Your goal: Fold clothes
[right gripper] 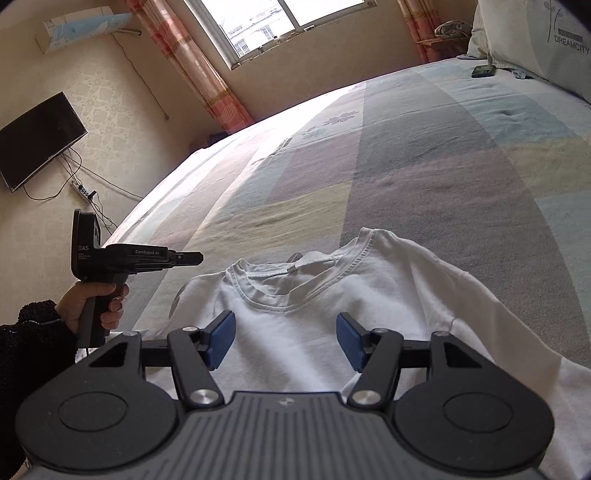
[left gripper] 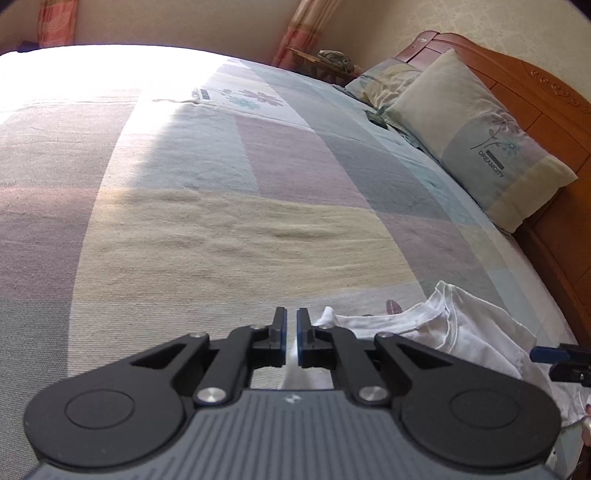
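White cotton is showing in the narrow slit between the blue pads of the left hand-held gripper, whose jaws are standing almost together; whether they are pinching that cloth or merely passing in front of it I cannot tell. Seen from the right wrist, a bare hand with a dark fuzzy sleeve is holding this tool above the bed's left side. The right hand-held gripper is hovering with its jaws spread wide, nothing between them. Below it the white T-shirt is lying on the patchwork bedspread, collar pointing away towards the window. Farther off, a pillow is leaning against the wooden headboard.
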### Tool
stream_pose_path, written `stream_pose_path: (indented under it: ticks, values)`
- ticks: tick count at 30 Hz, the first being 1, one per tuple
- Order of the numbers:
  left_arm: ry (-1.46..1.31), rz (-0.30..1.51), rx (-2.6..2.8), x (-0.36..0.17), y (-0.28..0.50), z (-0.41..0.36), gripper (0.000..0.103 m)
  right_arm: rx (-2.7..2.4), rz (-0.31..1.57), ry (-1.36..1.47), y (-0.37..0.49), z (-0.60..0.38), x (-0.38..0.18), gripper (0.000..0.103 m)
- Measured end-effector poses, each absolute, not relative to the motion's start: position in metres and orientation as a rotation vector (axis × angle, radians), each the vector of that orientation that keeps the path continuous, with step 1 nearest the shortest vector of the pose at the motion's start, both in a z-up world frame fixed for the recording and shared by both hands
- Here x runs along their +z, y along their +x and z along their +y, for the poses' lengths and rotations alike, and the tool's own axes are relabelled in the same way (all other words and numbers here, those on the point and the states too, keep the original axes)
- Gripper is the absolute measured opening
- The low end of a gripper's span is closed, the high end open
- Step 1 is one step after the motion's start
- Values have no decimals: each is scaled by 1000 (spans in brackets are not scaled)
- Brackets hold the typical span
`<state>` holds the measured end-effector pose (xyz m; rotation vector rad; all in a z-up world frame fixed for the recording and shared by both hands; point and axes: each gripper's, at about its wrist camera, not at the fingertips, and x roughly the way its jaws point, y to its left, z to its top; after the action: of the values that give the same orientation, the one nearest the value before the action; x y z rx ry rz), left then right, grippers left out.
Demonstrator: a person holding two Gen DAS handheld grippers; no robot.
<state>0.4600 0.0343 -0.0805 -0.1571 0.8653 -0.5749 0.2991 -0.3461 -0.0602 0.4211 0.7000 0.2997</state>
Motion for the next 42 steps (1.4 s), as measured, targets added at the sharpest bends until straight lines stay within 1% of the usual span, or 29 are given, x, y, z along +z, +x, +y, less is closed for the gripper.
stream_pose_path:
  ticks: [1, 2, 5, 7, 8, 10, 11, 13, 15, 16, 17, 18, 20, 21, 22, 25, 28, 30, 33, 35, 38, 39, 41, 42]
  values:
    - [-157, 872, -614, -78, 454, 30, 4, 296, 703, 402, 305, -347, -60, 66]
    - [-175, 904, -674, -78, 448, 24, 7, 284, 711, 375, 314, -346, -60, 66]
    - [-211, 1021, -736, -91, 440, 11, 20, 288, 769, 314, 346, -343, -65, 66]
    - [-226, 1107, -730, -105, 439, 5, 20, 276, 821, 289, 368, -341, -76, 66]
    - [-218, 1095, -691, -108, 441, 6, 19, 263, 860, 288, 379, -341, -85, 66]
    - [-198, 1061, -608, -115, 447, 11, 11, 225, 914, 288, 398, -343, -104, 66]
    - [-188, 1043, -566, -118, 450, 13, 11, 209, 915, 278, 404, -345, -110, 64]
    - [-179, 993, -454, -113, 459, 18, 11, 154, 857, 266, 414, -350, -112, 62]
    - [-196, 977, -457, -101, 458, 25, 11, 62, 853, 238, 426, -353, -108, 62]
    - [-205, 969, -461, -94, 458, 29, 14, 42, 868, 237, 429, -354, -105, 62]
    - [-214, 962, -464, -88, 457, 32, 21, 30, 881, 239, 430, -355, -102, 62]
    - [-197, 942, -483, -80, 448, 37, 25, 51, 882, 249, 425, -355, -96, 62]
    - [-146, 908, -505, -69, 430, 49, 46, 112, 848, 248, 403, -355, -82, 68]
    - [-115, 896, -504, -66, 420, 57, 50, 131, 834, 237, 390, -355, -76, 73]
    - [-84, 883, -503, -63, 411, 64, 51, 145, 822, 227, 375, -354, -70, 75]
    - [23, 915, -415, -72, 390, 82, 51, 173, 816, 220, 340, -355, -63, 75]
    - [13, 918, -369, -77, 362, 98, 50, 183, 816, 212, 313, -354, -58, 75]
    - [-18, 902, -369, -78, 339, 107, 51, 214, 806, 190, 306, -345, -52, 75]
    - [-24, 926, -334, -83, 309, 114, 62, 281, 806, 139, 309, -320, -38, 75]
    - [-28, 940, -310, -88, 294, 121, 71, 342, 795, 84, 319, -294, -24, 75]
    - [-81, 944, -268, -96, 282, 139, 72, 441, 765, -43, 336, -244, -6, 72]
    - [-108, 926, -252, -96, 279, 146, 72, 474, 753, -98, 343, -224, -1, 68]
    - [-188, 907, -216, -99, 275, 160, 73, 547, 744, -200, 359, -184, 2, 65]
    - [-224, 895, -211, -101, 272, 165, 73, 586, 741, -243, 367, -164, 1, 62]
